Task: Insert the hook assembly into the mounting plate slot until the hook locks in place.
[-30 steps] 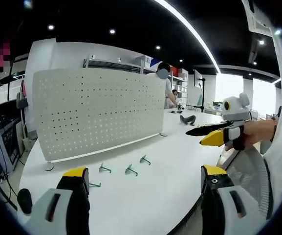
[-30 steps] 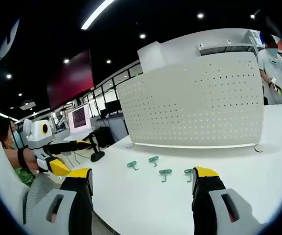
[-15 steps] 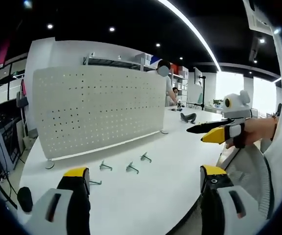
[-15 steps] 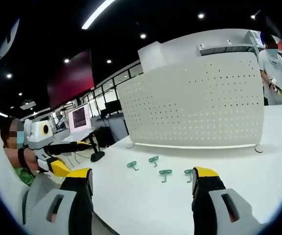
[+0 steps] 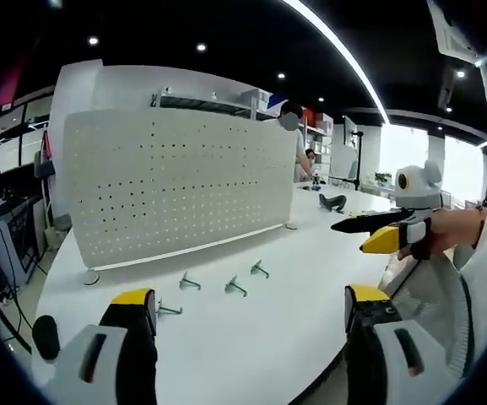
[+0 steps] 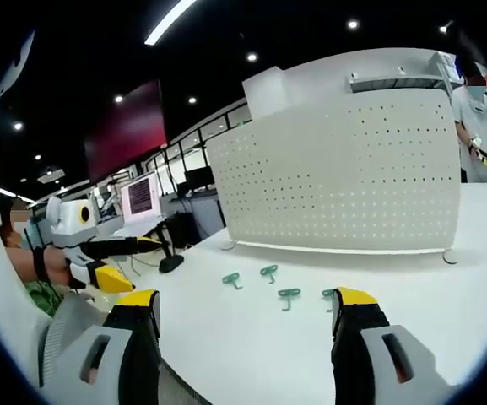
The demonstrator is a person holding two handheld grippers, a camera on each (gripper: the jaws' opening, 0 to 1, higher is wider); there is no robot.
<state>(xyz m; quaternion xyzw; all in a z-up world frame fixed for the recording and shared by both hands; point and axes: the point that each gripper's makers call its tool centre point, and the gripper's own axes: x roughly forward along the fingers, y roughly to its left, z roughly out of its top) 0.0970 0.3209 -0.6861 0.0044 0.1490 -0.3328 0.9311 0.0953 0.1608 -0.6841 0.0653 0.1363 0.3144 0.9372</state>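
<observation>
Biggest thing first: the white table (image 5: 251, 337) takes up the lower half of both views, and standing on it is the pegboard mounting plate (image 5: 175, 186), upright on small feet, sitting centre-left in the left gripper view and centre-right in the right gripper view.

Then our two grippers. The left gripper (image 5: 247, 308) comes up from the bottom of its own view with jaws spread wide and nothing between them. Same story for the right gripper (image 6: 247, 304): jaws apart, empty. Each one also pokes into the other's view from the side, held up off the table.

Smallest bits: four little hooks (image 6: 289, 295) lie loose in a rough row on the table in front of the plate, well short of its slots. In both views they sit just above the jaw tips, mid-frame, so straight ahead of both grippers. Honestly we can't call which hand is nearer; looks about even. Their stems look flat on the table, but which way each one points is too small to tell.

So we reckon nothing's been picked up yet, and grabbing a hook comes first.
</observation>
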